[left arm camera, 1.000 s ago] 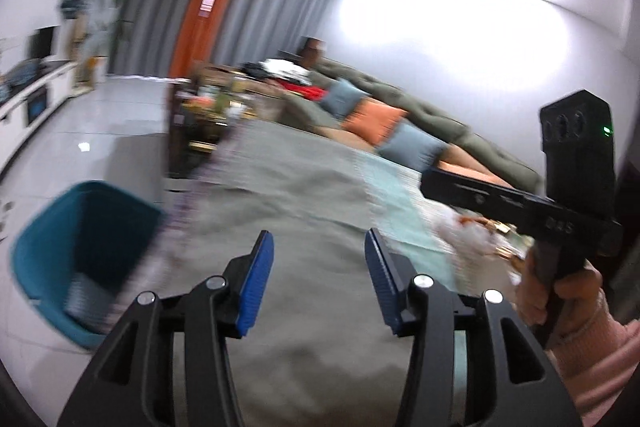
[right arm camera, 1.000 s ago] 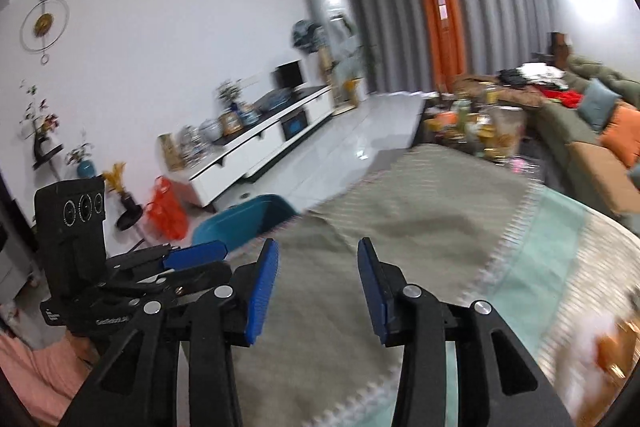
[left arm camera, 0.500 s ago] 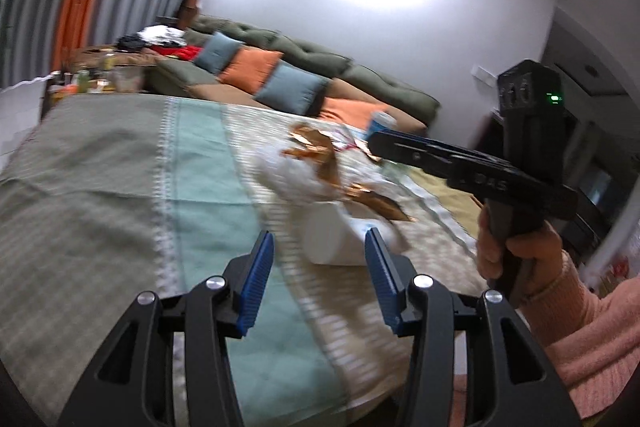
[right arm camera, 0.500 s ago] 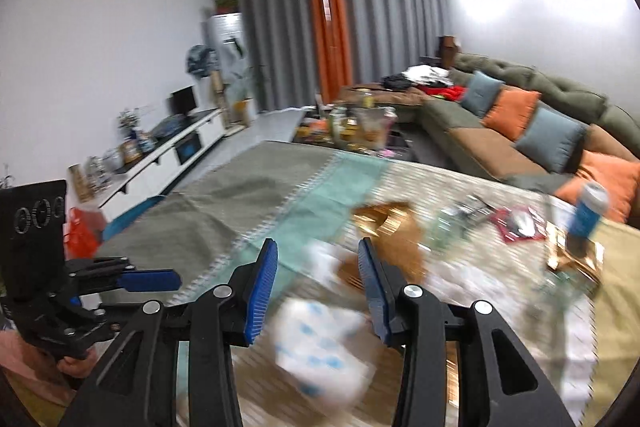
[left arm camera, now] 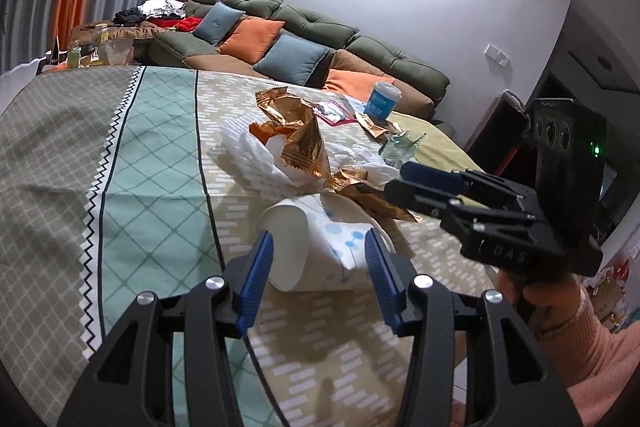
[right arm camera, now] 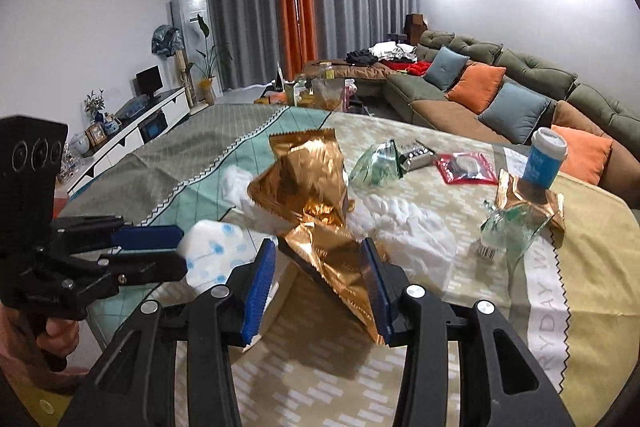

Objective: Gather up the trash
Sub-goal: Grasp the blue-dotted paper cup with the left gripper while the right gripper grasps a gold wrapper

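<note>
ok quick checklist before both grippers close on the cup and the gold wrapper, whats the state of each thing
1. Left gripper straddles the tipped paper cup: ok, cup lies on its side between the open pads.
2. Left pads touching the cup: cannot tell, seemingly a slight gap on both sides.
3. Right gripper lined up on the gold wrapper: ok, the lower wrapper sits between its open pads.
4. Grippers clear of each other: ok, close but apart in the right wrist view.
5. White tissue out of the right grip: cannot tell, it lies just behind the wrapper.
6. Blue can safe from knocks: ok, upright, well back.
</note>
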`<state>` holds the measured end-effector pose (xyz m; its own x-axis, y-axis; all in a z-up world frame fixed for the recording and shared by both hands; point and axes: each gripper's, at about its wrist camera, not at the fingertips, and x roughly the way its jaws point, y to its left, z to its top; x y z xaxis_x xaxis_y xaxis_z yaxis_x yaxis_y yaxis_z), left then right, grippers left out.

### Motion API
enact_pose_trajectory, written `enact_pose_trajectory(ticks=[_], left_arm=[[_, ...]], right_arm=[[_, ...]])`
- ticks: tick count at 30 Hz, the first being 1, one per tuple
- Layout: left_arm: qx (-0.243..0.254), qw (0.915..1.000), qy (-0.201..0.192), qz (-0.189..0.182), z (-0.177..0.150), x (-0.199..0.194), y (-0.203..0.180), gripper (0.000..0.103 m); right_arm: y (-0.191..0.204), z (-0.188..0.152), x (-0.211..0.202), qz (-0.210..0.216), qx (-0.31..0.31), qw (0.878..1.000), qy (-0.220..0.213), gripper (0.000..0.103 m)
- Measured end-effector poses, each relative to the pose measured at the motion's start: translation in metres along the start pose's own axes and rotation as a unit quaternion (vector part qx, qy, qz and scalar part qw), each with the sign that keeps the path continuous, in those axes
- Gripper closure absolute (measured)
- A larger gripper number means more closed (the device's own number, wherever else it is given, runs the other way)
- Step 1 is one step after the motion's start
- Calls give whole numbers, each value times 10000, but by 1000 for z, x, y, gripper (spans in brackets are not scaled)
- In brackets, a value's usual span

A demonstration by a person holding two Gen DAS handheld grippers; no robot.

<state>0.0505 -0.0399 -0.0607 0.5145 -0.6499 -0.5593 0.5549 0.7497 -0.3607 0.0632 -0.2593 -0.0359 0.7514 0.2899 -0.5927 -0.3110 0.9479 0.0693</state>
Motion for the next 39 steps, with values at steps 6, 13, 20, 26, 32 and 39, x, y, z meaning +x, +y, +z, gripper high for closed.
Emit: enact_pose_trajectory(ticks=[6,13,20,26,32,39], left_arm=[[16,9999,120,85,2,8,-1,62],[-129,9997,199,21,1,15,5,73],[-192,9997,147,4,-4,9,9,79],[-219,9997,55,-4,-6,-2,15,81],[-209,9997,-82,3,-5,-18,17,84],[-271,9994,-199,-37,-6,-38,26,93]], right_arm=[[-3,-5,13,-22,-45,9999,147,59],[-7,-10,15,-25,-1,9998,174,59],[-8,-10,13,56,-39,9998,171,78],[-6,-8,9,106,-25,9999,130,94],[-6,-2,-5,240,94,9996,-70,100],[0,7,-16,525,179,9982,-214,100]])
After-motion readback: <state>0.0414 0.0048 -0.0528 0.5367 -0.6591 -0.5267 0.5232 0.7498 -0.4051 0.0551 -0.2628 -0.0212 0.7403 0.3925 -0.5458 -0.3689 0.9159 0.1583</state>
